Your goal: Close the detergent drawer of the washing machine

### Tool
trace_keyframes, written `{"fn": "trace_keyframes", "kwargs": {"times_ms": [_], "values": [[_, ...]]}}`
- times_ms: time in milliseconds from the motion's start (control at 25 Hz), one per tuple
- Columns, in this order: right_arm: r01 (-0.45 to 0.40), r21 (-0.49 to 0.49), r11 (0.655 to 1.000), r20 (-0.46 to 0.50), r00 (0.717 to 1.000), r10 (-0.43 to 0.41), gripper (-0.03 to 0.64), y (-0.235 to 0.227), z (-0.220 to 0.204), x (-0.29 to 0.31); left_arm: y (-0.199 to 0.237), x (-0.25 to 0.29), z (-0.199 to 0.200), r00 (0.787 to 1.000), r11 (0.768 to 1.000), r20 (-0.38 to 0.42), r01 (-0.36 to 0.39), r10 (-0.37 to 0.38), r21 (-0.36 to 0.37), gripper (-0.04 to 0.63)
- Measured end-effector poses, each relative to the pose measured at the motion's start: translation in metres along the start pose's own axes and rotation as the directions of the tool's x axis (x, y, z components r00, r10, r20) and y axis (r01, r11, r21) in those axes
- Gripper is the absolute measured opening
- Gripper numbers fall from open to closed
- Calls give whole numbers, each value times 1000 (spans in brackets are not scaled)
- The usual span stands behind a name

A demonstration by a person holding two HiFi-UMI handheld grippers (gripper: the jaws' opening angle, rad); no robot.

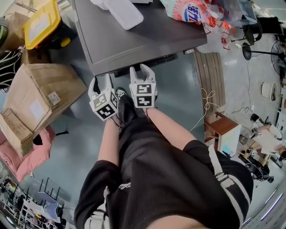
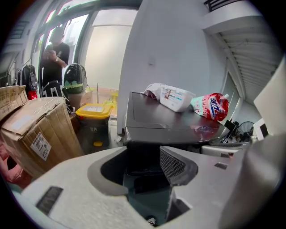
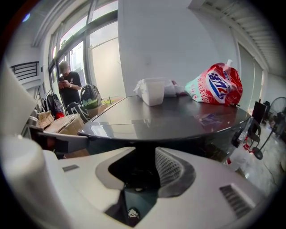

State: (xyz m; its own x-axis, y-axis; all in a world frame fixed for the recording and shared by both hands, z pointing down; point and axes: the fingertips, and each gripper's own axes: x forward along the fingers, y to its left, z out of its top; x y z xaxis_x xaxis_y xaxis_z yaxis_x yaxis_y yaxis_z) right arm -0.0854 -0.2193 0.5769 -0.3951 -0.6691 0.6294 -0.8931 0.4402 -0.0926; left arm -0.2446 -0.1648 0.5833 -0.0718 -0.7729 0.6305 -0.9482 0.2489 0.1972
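Observation:
The dark grey washing machine (image 1: 134, 38) fills the top of the head view. A dark strip (image 1: 147, 62) shows under its front lip; I cannot tell whether it is the drawer. My left gripper (image 1: 101, 80) hangs just in front of that lip, left of centre, open with nothing between its fingers. Beside it, my right gripper (image 1: 141, 70) is slightly closer to the lip and also open and empty. In the left gripper view the machine's front edge (image 2: 170, 134) sits just beyond the gripper (image 2: 143, 167). The right gripper (image 3: 140, 172) faces the shadowed front below the machine's top (image 3: 178, 118).
On the machine lie a red-and-white detergent bag (image 1: 187, 11) and a white container (image 1: 125, 12). Cardboard boxes (image 1: 40, 91) and a yellow-lidded bin (image 1: 42, 24) crowd the left. A wooden stool (image 1: 221, 127) and cables stand right. A person (image 2: 56, 58) stands far behind.

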Motion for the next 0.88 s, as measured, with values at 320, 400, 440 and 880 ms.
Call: {"fn": "trace_keyframes", "kwargs": {"times_ms": [320, 400, 440, 880], "values": [[-92, -128, 988, -9, 996, 91, 135, 6, -11, -9, 0, -8, -12, 999, 999, -28, 26, -25, 30, 236], [-115, -170, 979, -9, 993, 115, 130, 9, -15, -19, -3, -17, -21, 998, 997, -38, 46, -43, 64, 236], [-126, -183, 975, -12, 992, 126, 130, 10, -19, -24, -5, -22, -28, 998, 996, -46, 55, -52, 77, 236], [-270, -245, 931, -16, 961, 275, 31, 22, -66, -78, -31, -85, -75, 992, 992, -56, 115, -112, 59, 71]]}}
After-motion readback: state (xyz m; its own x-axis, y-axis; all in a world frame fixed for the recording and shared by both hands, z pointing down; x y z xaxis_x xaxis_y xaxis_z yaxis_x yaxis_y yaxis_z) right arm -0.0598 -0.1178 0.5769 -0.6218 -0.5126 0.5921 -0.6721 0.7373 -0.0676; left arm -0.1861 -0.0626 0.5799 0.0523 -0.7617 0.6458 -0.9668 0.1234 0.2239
